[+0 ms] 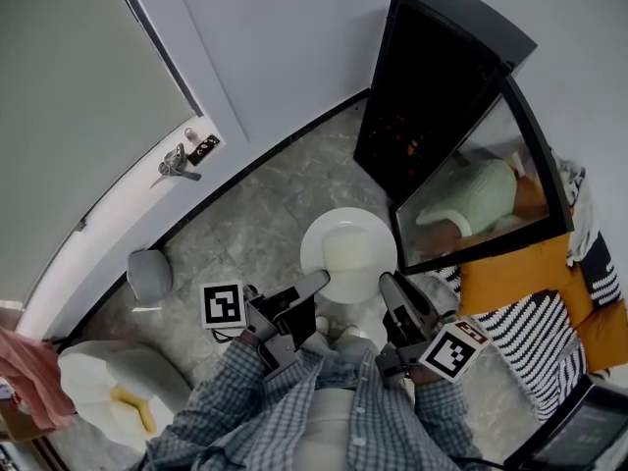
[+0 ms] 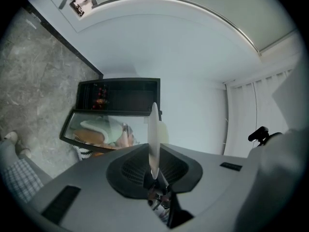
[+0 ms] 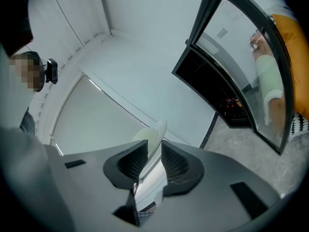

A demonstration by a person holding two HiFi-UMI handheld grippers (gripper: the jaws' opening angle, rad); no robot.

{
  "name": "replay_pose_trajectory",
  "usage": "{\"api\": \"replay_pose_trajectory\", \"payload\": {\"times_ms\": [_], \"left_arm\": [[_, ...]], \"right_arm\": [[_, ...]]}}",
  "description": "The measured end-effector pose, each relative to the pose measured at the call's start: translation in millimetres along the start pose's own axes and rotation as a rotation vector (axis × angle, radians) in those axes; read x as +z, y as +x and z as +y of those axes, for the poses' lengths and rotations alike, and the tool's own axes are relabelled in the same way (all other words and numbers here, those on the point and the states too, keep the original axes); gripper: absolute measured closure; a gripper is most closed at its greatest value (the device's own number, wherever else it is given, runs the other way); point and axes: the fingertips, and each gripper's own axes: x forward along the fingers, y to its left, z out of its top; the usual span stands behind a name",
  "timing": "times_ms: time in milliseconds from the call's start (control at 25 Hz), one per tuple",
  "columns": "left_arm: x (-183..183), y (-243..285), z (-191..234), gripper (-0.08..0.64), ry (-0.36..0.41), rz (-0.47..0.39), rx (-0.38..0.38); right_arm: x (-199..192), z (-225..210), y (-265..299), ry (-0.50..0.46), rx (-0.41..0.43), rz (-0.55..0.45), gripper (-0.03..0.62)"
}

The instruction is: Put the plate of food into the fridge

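The floor [image 1: 265, 199] is grey stone-look tile, bare through the middle of the head view. A pale wall [image 1: 294, 37] fills the top, with a dark skirting line where it meets the floor. At the left a white door [image 1: 118, 204] runs slantwise and carries one metal handle [image 1: 177, 163]. At the right edge an orange cloth [image 1: 515, 283] lies on the floor with a black and white striped cloth [image 1: 535, 327] over its lower part.

There is one fridge [image 1: 432, 77], a black cabinet at the upper right, and its one glass door [image 1: 486, 194] is swung open toward the right.

There is one plate [image 1: 348, 248], white and round, with pale food on it. It is held in the air at the centre of the head view, just left of the open glass door and in front of the fridge, not inside it.

There are two tongs, each with one marker cube. The left tongs [image 2: 153, 170] are closed tight on the plate's near rim, seen edge-on between the pads. The right tongs [image 3: 150, 153] are part open astride the rim at the plate's lower right, with a gap showing beside the plate.
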Motion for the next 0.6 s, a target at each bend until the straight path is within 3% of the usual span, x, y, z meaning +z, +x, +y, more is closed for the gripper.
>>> {"api": "replay_pose_trajectory", "payload": {"times_ms": [600], "left_arm": [[14,-31,-7,0.508,0.026,0.032,-0.012]], "right_arm": [[-22,23,16,-0.013,0.008,-0.028,0.499]]}}
